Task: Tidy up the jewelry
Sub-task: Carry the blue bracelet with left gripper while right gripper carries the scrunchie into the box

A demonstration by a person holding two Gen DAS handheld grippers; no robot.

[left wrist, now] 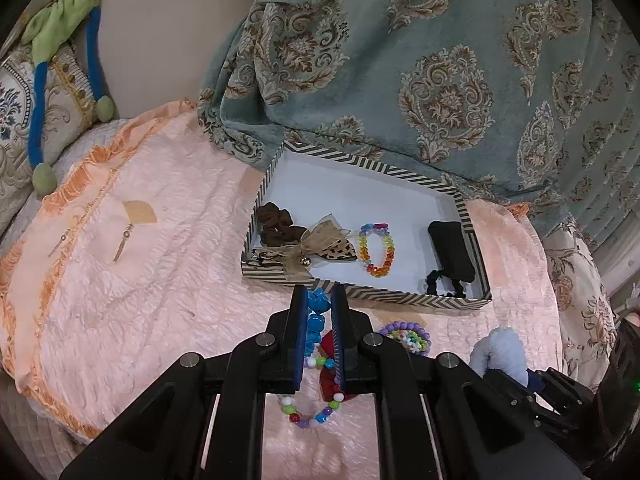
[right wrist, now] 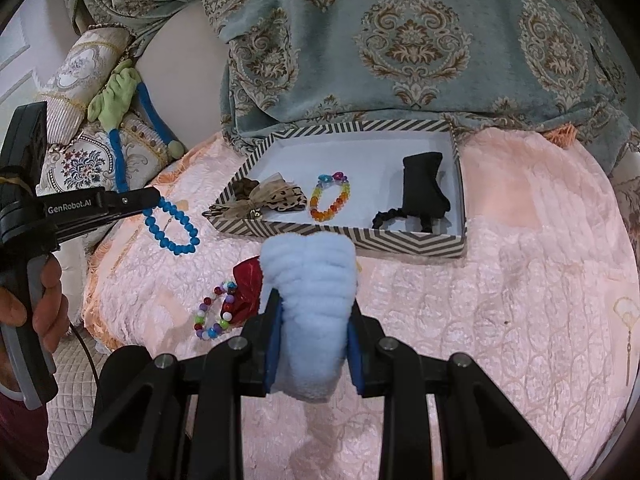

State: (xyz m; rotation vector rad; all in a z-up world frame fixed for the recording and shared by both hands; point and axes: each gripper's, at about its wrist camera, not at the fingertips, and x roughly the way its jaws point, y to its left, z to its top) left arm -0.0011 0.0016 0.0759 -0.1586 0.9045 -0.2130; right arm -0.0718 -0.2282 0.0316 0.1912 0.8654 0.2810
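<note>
My left gripper (left wrist: pixel 319 292) is shut on a blue bead bracelet (left wrist: pixel 316 318), just in front of the chevron-striped box (left wrist: pixel 400 298). From the right wrist view the blue bracelet (right wrist: pixel 172 224) hangs from the left gripper (right wrist: pixel 154 197) over the pink bedspread. My right gripper (right wrist: pixel 314 300) is shut on a fluffy light-blue scrunchie (right wrist: pixel 310 272), held short of the box (right wrist: pixel 360 240). Inside lie a rainbow bracelet (right wrist: pixel 330 198), a leopard bow (right wrist: pixel 276 198), a brown scrunchie (left wrist: pixel 276 224) and black hair pieces (right wrist: pixel 422 188). A multicolour bead bracelet (right wrist: pixel 216 316), a red scrunchie (right wrist: pixel 246 284) and a pastel bracelet (left wrist: pixel 406 336) lie loose.
A teal patterned blanket (left wrist: pixel 420 60) drapes behind the box. Ornate pillows (right wrist: pixel 84 164) and a green-and-blue soft toy (left wrist: pixel 64 28) sit at the far left. Two drop earrings (left wrist: pixel 120 246) lie on the bedspread's left part, a fan-shaped one (right wrist: pixel 626 316) at its right. A person's hand (right wrist: pixel 44 304) grips the left handle.
</note>
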